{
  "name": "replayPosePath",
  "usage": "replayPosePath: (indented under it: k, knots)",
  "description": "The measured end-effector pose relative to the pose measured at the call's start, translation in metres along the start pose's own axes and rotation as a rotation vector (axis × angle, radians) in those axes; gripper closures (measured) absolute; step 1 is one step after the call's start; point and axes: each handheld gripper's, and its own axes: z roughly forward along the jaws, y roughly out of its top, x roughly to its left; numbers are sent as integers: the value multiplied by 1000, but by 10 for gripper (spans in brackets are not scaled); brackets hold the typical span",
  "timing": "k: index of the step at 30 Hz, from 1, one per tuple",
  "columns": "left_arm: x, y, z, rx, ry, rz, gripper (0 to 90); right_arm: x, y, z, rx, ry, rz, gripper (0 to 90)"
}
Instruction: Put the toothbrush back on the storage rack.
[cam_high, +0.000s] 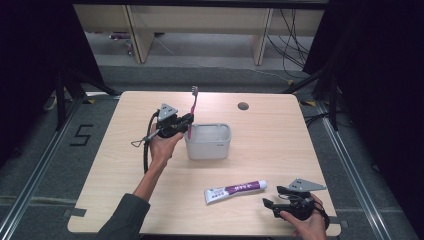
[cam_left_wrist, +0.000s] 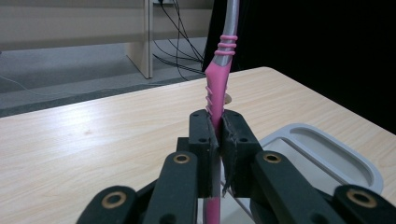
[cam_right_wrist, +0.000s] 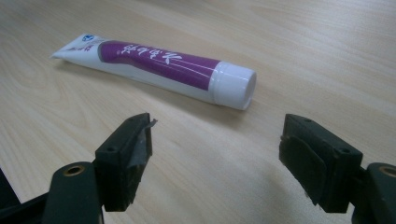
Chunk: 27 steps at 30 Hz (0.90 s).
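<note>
On the pale wood surface (cam_high: 260, 135) a grey cup-like holder (cam_high: 208, 141) stands near the middle, open at the top, and a white and purple toothpaste tube (cam_high: 235, 190) lies flat nearer the person's edge, well apart from the holder. A small round hole (cam_high: 243, 106) sits in the surface beyond the holder, toward the far edge. Nothing lies between the left claw (cam_high: 187, 120) and the holder; the holder's near left rim is just beside it. The left claw is clamped narrow on a pink toothbrush (cam_high: 192, 111), its pads pressed to the handle from both sides, as the left gripper view shows at close range (cam_left_wrist: 215, 100). The toothbrush stands nearly upright, long axis vertical with a slight lean, bristle head at the top and the pink handle end pointing down just beside the holder's left rim. The left hand (cam_high: 161, 145) grips the tool from below, forearm coming up from the lower left, the claw pointing sideways toward the holder. The right claw (cam_high: 272, 197) stands wide with nothing between its pads, low over the surface near the front right corner, aimed toward the capped end of the tube (cam_right_wrist: 163, 63), which lies slantwise just ahead of it.
</note>
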Motion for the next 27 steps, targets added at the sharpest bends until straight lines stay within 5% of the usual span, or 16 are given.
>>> replayPosePath:
  k: [3,6,12,18,20,27]
  knots:
    - [1,-5,2,6,8,-4,825,3,0,0,11,11,37,261]
    - [3,-10,4,14,14,8,822,0,0,0,-1,-2,-1,261]
    - [1,-10,3,16,9,19,792,0,0,0,-1,-2,-1,261]
    - [1,-10,2,32,24,19,791,3,0,0,11,11,37,260]
    - [1,-10,0,36,37,13,731,0,0,0,4,-5,4,260]
    - [4,-8,-9,50,62,1,549,2,0,0,7,6,24,261]
